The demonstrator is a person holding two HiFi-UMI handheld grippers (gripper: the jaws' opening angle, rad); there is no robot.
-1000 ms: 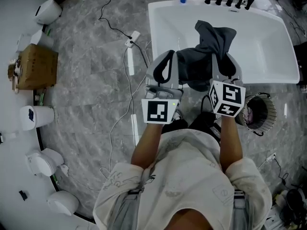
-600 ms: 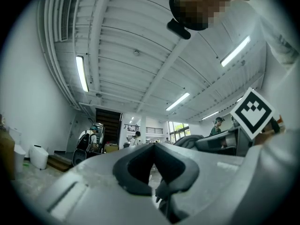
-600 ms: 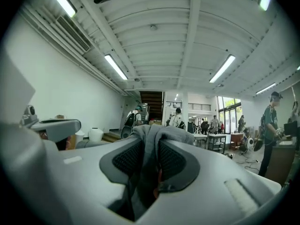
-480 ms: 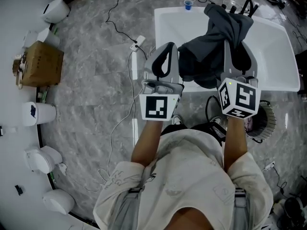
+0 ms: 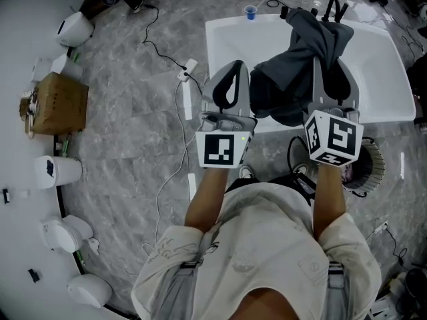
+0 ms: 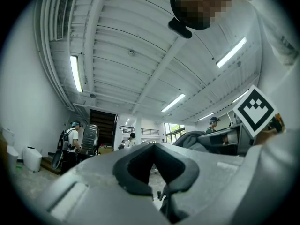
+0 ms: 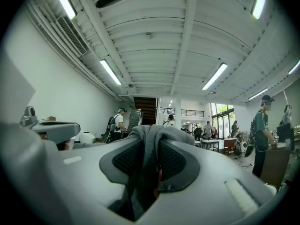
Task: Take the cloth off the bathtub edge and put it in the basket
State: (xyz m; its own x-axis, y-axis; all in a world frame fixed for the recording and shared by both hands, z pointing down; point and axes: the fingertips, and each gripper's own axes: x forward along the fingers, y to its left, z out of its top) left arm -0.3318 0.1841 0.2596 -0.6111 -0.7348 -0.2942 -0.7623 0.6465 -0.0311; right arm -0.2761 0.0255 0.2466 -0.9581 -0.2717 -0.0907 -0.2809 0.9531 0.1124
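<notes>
The right claw (image 7: 151,144) is clamped on the dark grey cloth (image 5: 293,85): a thick fold fills the narrow gap between its 2 pads and bulges out past the tips. Seen from above, the cloth hangs from that claw over the white bathtub (image 5: 230,42), one end peaked up near the black taps (image 5: 333,9), the rest bunched low between the 2 claws at the tub's near edge. I cannot tell whether it touches the rim.

The left claw (image 6: 152,146) is closed with its tips meeting, and it holds nothing. It is held up just beside the cloth, on the left.

The basket (image 5: 373,159), a round wire one, stands on the grey marble floor (image 5: 133,145) just beside the tub's near right corner, partly hidden behind the right claw's marker cube. No part of the cloth is in it.

A blue cup (image 5: 250,12) sits on the tub's far rim. A cardboard box (image 5: 57,102) stands well off to the left, by the wall.
</notes>
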